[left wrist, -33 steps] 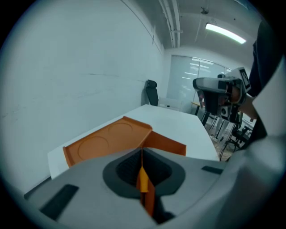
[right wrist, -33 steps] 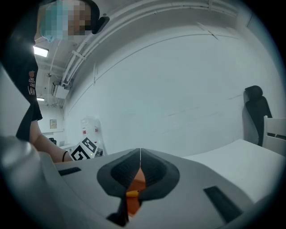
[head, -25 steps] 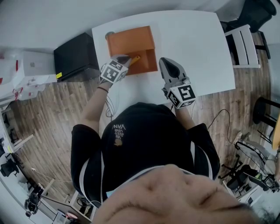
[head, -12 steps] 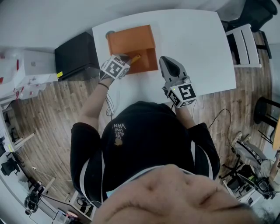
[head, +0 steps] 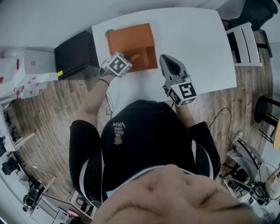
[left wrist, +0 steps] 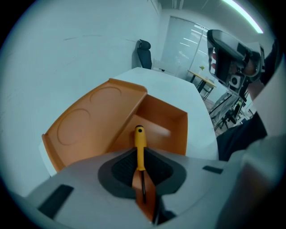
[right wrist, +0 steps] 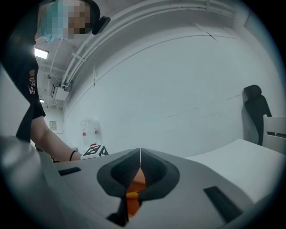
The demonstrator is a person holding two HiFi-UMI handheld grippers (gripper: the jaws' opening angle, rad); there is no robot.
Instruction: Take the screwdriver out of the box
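Note:
An orange box (head: 146,61) lies open on the white table (head: 197,39), its lid (head: 130,37) folded back to the far side. My left gripper (head: 126,58) is at the box's near left corner, pointing steeply down, shut on the screwdriver (left wrist: 140,144). Its yellow handle (head: 134,57) sticks out past the jaws over the open compartment (left wrist: 166,125), and the dark shaft runs back between the pads. To the right of the box my right gripper (head: 166,59) is held level, shut with nothing in it. In the right gripper view, a sliver of the orange box (right wrist: 132,198) shows below the closed jaws.
A black cabinet (head: 74,54) stands left of the table. A white chair (head: 245,43) and a dark office chair (head: 258,11) are at the right. A cable (head: 218,118) trails on the wooden floor. The table's right half is bare white surface.
The left gripper has tipped further downward and its marker cube has shifted slightly up and right in the head view. The screwdriver stays in its jaws. The right gripper has not moved.

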